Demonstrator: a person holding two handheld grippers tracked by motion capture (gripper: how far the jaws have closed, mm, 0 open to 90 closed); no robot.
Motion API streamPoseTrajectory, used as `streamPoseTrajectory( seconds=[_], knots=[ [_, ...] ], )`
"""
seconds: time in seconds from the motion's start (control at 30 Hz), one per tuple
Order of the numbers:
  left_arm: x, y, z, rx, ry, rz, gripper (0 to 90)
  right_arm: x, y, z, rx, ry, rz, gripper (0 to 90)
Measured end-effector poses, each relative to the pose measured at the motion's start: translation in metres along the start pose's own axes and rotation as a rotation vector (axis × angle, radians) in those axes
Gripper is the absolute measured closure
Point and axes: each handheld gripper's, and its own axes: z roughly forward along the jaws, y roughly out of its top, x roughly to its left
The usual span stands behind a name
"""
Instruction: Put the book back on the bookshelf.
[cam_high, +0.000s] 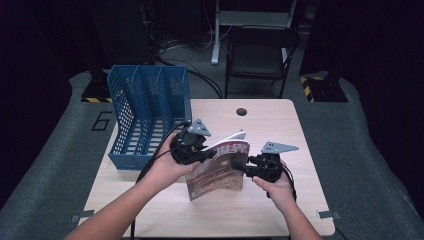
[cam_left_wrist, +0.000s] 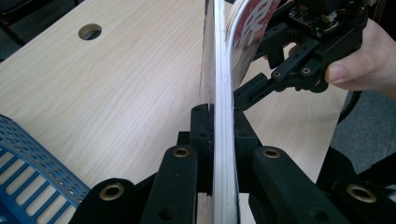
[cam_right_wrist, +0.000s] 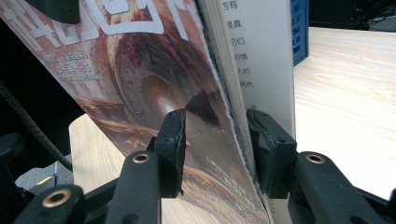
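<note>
A magazine (cam_high: 220, 170) with a reddish-brown cover is held up off the wooden table (cam_high: 280, 130), tilted, between both grippers. My left gripper (cam_high: 202, 154) is shut on its left edge; in the left gripper view both pads (cam_left_wrist: 201, 126) press flat on the thin stack of pages (cam_left_wrist: 223, 93). My right gripper (cam_high: 241, 166) grips the right side. In the right gripper view its jaws close over the cover (cam_right_wrist: 154, 70) and the pages behind it, one pad (cam_right_wrist: 173, 135) on the cover. The right gripper (cam_left_wrist: 254, 88) and the hand holding it also appear in the left gripper view.
A blue slotted file rack (cam_high: 145, 110) stands at the table's left rear, close to my left hand. A round cable hole (cam_high: 241, 111) sits near the far edge. A dark chair (cam_high: 260, 55) stands beyond the table.
</note>
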Motion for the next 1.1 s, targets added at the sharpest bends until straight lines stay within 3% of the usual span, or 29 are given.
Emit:
streamPoseTrajectory(
  seconds=[0.37,0.67,1.1],
  knots=[
    [0.002,0.003,0.000,0.022,-0.012,0.004,83.6,-0.003,-0.003,0.001,0.011,-0.013,-0.003,58.1],
    [0.002,0.010,0.000,0.089,-0.022,0.014,83.7,-0.006,-0.005,0.002,0.015,-0.014,-0.001,58.6],
    [0.004,0.013,0.000,0.106,-0.012,0.006,83.8,-0.012,-0.009,0.003,0.029,-0.044,0.017,55.3]
  ],
)
